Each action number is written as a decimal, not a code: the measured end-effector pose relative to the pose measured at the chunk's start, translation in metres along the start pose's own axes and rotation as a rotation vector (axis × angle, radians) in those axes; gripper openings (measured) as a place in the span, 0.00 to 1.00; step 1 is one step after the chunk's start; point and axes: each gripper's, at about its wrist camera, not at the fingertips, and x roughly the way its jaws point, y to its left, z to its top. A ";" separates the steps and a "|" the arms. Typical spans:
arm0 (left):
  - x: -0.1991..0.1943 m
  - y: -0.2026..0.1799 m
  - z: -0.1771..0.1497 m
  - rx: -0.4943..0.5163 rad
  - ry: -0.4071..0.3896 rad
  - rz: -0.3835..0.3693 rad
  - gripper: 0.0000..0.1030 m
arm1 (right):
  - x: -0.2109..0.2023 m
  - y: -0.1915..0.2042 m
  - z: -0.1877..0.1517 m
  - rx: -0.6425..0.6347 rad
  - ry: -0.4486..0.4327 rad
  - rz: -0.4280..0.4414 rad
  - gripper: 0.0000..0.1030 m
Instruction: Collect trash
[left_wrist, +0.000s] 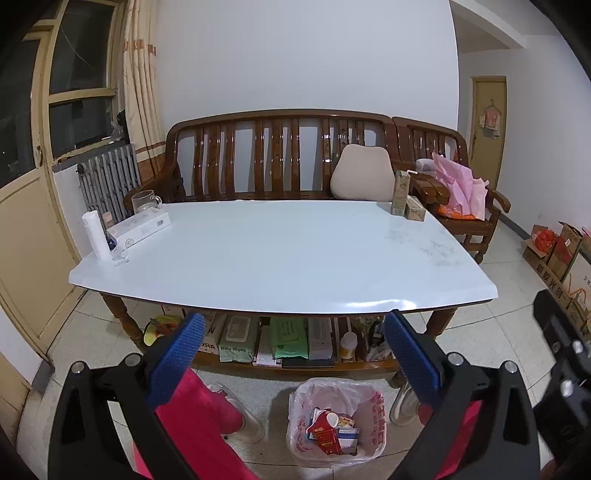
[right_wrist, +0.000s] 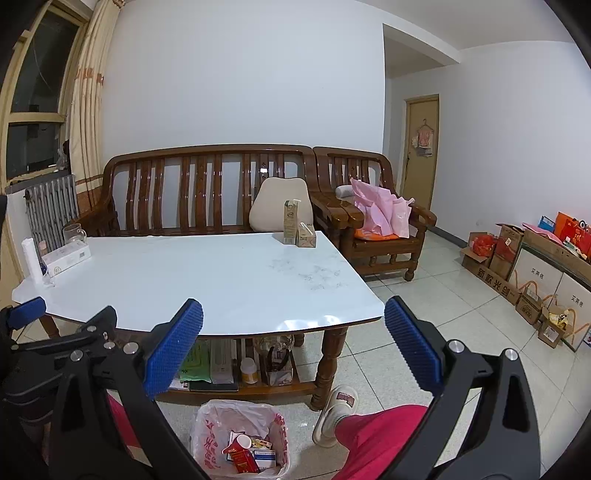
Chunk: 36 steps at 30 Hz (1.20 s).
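both hand-held grippers (left_wrist: 293, 354) (right_wrist: 293, 345) gape wide, holding nothing.

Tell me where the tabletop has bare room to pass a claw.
The whole middle and near edge of the table are bare, between the white box on the left and the two cartons at the far right corner. It is crowded at the far left: roll, box and glass mug stand close together.
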 end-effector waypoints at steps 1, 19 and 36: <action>-0.001 -0.001 0.000 0.003 -0.004 0.003 0.92 | 0.001 0.000 0.000 -0.001 0.004 0.001 0.93; 0.003 0.002 0.000 -0.002 0.017 0.006 0.92 | 0.010 0.004 -0.002 0.006 0.032 0.003 0.93; 0.007 0.008 -0.002 -0.015 0.035 0.010 0.92 | 0.011 0.008 -0.002 0.001 0.033 0.001 0.93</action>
